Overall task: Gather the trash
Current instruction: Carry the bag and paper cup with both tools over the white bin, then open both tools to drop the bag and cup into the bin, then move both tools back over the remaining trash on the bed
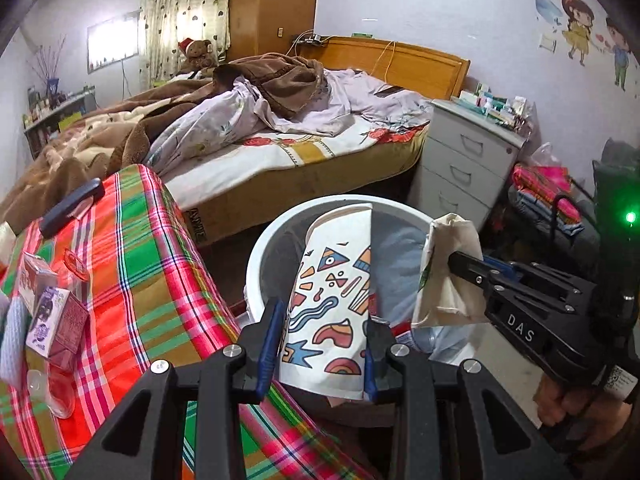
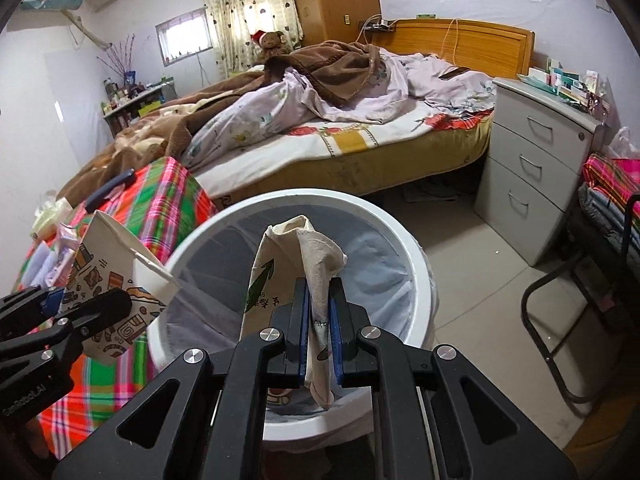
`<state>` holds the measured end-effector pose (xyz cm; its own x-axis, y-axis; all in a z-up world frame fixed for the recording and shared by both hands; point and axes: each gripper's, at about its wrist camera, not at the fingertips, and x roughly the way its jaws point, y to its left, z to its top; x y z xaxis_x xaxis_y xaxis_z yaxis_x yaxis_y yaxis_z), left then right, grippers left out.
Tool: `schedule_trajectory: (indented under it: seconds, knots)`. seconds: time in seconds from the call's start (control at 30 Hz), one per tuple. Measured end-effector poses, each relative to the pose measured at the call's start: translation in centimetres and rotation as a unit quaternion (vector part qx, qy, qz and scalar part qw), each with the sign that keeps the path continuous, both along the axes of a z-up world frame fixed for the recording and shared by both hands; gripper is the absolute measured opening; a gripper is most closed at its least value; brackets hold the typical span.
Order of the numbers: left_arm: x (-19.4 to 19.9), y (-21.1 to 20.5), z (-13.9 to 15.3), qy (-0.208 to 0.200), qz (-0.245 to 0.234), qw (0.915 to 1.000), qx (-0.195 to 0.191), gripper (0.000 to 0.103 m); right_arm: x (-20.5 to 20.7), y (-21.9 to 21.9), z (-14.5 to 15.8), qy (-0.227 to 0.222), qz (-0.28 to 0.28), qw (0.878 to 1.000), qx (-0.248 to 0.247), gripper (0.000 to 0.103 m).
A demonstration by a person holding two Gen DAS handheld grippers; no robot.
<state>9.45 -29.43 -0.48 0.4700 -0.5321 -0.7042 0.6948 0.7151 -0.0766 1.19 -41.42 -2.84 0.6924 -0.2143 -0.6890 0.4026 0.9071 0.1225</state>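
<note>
My left hand-held gripper point(image 1: 322, 354) clamps a flattened patterned paper cup point(image 1: 332, 304); my right hand-held gripper point(image 2: 319, 344) pinches a crumpled beige paper bag point(image 2: 296, 276). Both hang over the near rim of the round white lined bin point(image 2: 416, 264), so either could drop outside it.

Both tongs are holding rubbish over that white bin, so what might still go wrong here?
The patterned paper cup in the left tongs hangs near the bin rim beside the checked cloth; dropped now, it might land outside. The crumpled paper bag in the right tongs could catch on them.
</note>
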Motion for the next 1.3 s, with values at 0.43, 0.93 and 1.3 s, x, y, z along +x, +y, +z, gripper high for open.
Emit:
schedule_trajectory:
  seconds: [0.43, 0.93, 1.3]
  knots:
    - [1.2, 0.3, -0.3, 0.023, -0.003, 0.9993, -0.03, 0.055, 0.0, -0.6, -0.4, 0.013, -0.002, 1.0, 0.004, 0.035]
    - [1.1, 5.3, 0.2, 0.013, 0.046, 0.9984, -0.031, 0.055, 0.1, 1.3, 0.0, 0.002, 0.012, 1.0, 0.009, 0.047]
    - [1.4, 12.5, 0.5, 0.002, 0.108, 0.9933, -0.04, 0.055, 1.1, 5.2, 0.5, -0.014, 0.056, 0.998, 0.018, 0.047]
